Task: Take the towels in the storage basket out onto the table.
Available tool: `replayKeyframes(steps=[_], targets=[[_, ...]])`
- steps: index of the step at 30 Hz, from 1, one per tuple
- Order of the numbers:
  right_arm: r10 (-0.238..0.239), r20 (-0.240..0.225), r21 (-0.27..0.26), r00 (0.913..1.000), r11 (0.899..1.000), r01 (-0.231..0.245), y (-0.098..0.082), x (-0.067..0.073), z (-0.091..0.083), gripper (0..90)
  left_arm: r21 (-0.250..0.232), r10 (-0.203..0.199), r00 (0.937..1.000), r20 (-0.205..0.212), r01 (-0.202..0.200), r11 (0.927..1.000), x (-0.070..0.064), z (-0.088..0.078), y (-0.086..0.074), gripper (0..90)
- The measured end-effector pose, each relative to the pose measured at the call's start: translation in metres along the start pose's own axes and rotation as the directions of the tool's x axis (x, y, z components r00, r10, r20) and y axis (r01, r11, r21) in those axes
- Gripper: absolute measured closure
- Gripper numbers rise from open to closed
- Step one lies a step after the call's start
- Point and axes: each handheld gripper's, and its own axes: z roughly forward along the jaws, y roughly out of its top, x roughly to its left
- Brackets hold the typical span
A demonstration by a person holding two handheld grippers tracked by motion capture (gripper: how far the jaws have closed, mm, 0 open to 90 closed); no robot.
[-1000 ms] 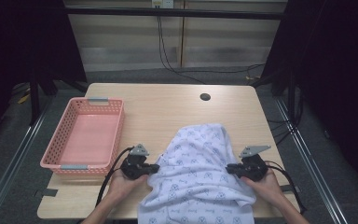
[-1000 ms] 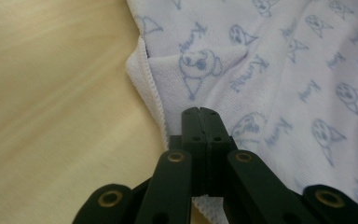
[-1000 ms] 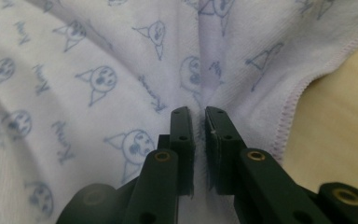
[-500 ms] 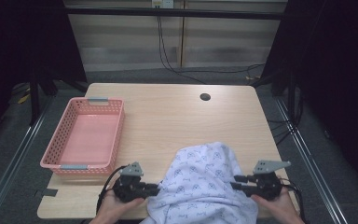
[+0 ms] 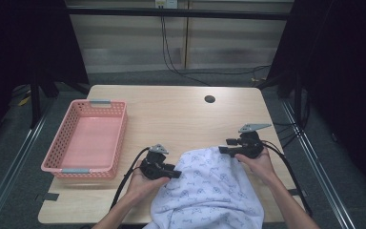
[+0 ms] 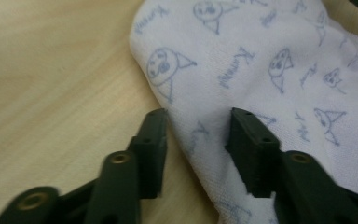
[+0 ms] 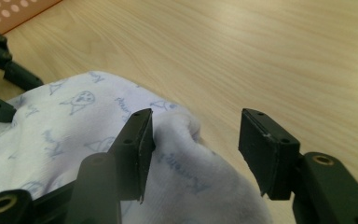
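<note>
Printed white cloth [image 5: 209, 191] bunched at the near edge of the tabletop [image 5: 181, 114], spilling over toward the person — not folded, not stowed. Pink basket [image 5: 88, 138] at the left, nothing in it yet. Left gripper [image 5: 175, 173] at the cloth's left edge, fingers [image 6: 151, 149] just been opening, straddling the hem with no squeeze. Right gripper [image 5: 222, 150] at the far right corner, fingers [image 7: 135, 149] just been spreading too — a fold between them, released. Most of the job seemingly left.
</note>
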Motion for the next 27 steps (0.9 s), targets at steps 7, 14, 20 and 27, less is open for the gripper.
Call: replayKeyframes(steps=[7,14,20,27], targets=[[-0.05,-0.015,-0.081,0.9986,0.996,0.049,0.013,0.01,-0.025,85.3,-0.146,0.035,0.9989,-0.031,-0.039,0.9886,-0.005,-0.034,0.019,87.1],[-0.116,0.03,-0.305,0.9928,0.945,0.12,0.04,0.032,-0.082,85.1,-0.271,0.179,0.9734,-0.142,-0.213,0.9388,-0.041,-0.072,0.05,86.2],[-0.138,-0.011,-0.104,0.9904,0.985,0.136,-0.018,0.046,-0.061,84.8,-0.068,0.237,0.9697,-0.06,-0.241,0.9683,-0.051,-0.034,0.014,85.3],[-0.101,-0.051,0.052,0.9936,0.993,0.104,-0.077,0.05,-0.057,82.7,0.043,0.221,0.9735,0.057,-0.224,0.9736,-0.058,-0.025,-0.028,72.1]])
